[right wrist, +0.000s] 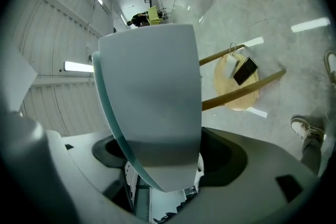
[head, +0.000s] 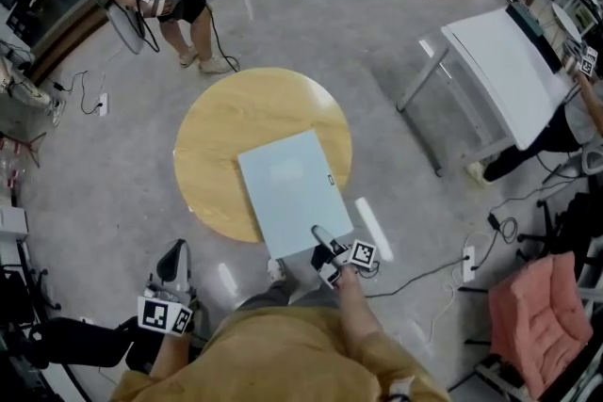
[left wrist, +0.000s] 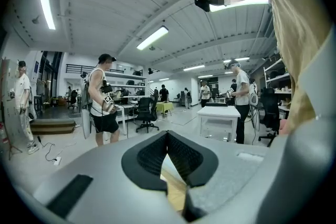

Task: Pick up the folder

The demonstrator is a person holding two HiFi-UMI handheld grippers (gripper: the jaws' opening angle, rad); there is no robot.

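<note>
**Q.** Where is the folder (head: pixel 292 188), and why is it set that way?

**A.** It lies across the near-right part of the round table (head: pixel 226 127), and one end sticks out past the table's near edge, towards the person. That overhanging end probably matters. A jaw can pass above and below it, which would not be possible if the folder lay flat in the middle of the table.

**Q.** Which tool is working on it?

**A.** The right hand-held gripper (head: pixel 323 238). It is clenched on the overhanging near end, close to the corner. Its own view shows the pale sheet running straight out from between the two jaws.

**Q.** Has the folder been lifted?

**A.** That cannot be settled. From the head view, the far end looks level with the table top. A grip this close to one corner is likely to let the far end droop when the folder is raised.

**Q.** And the left hand-held gripper (head: pixel 175 251)?

**A.** It is held low at the person's side, well away from the table. Its jaw tips are together with nothing between them, so it appears to be simply kept out of the way.
</note>
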